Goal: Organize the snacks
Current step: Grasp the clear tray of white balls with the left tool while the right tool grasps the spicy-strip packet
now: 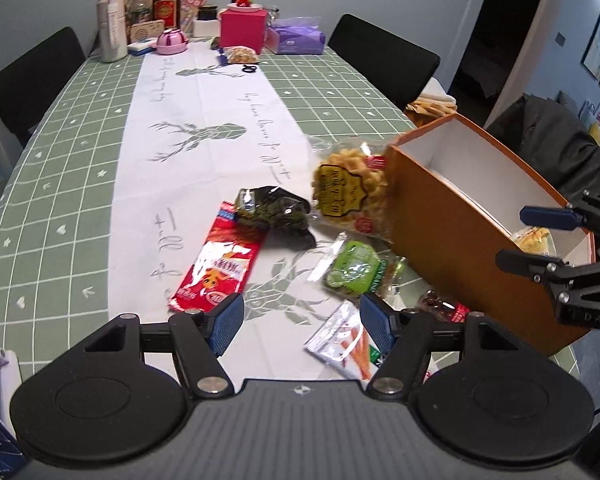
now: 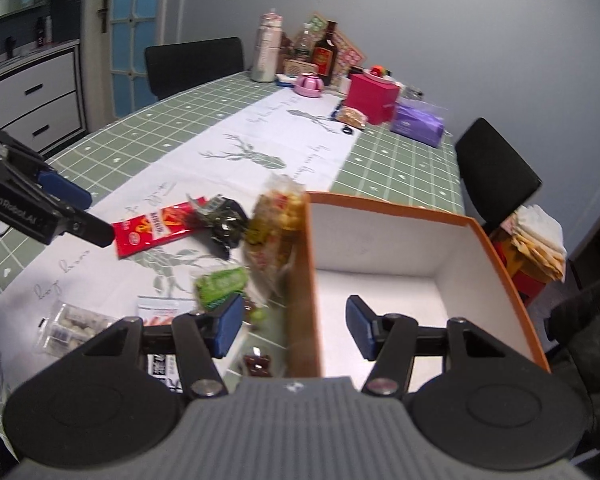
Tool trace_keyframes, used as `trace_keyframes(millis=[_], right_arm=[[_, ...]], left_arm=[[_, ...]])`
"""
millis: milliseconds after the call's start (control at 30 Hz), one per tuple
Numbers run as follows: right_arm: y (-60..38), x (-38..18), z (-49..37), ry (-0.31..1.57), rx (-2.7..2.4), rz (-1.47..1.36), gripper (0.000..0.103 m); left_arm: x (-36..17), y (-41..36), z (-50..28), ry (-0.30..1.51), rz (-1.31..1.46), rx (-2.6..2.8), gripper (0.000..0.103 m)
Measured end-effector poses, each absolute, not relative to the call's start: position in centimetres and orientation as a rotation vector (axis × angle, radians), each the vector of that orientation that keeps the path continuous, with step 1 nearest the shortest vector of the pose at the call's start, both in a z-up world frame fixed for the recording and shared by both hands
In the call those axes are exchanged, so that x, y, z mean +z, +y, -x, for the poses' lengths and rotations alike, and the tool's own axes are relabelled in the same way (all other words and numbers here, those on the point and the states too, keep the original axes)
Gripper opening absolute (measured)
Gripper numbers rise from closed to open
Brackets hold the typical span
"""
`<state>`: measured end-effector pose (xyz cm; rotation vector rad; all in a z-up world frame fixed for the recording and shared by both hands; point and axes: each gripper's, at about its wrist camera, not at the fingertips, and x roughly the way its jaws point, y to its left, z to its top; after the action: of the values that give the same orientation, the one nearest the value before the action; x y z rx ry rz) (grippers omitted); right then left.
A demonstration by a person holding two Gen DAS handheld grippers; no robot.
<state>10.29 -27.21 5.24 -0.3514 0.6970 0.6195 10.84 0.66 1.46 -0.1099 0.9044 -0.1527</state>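
Snack packets (image 1: 220, 256) on the runner beside an orange box (image 1: 460, 240), left gripper (image 1: 302, 322) jaws apart.

left gripper (image 1: 302, 322) agape, right gripper (image 2: 294, 326) agape

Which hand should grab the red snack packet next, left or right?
Left. The left gripper hangs open over the loose snacks, with the red packet just ahead. The right gripper straddles the wall of the orange box, farther away.
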Motion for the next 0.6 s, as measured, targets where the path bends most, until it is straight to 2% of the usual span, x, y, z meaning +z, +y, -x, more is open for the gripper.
trace_keyframes(millis=[500, 600], right_arm=[[-21.9, 0.7, -10.1, 0.862, 0.736, 0.291, 0.058], [-21.1, -0.5, -10.3, 0.903, 0.738, 0.295, 0.059]], left_arm=[[-1.7, 2.5, -6.9, 0.899, 0.036, -0.234, 0.079], [-2.2, 2.3, -6.4, 0.902, 0.012, -0.276, 0.083]])
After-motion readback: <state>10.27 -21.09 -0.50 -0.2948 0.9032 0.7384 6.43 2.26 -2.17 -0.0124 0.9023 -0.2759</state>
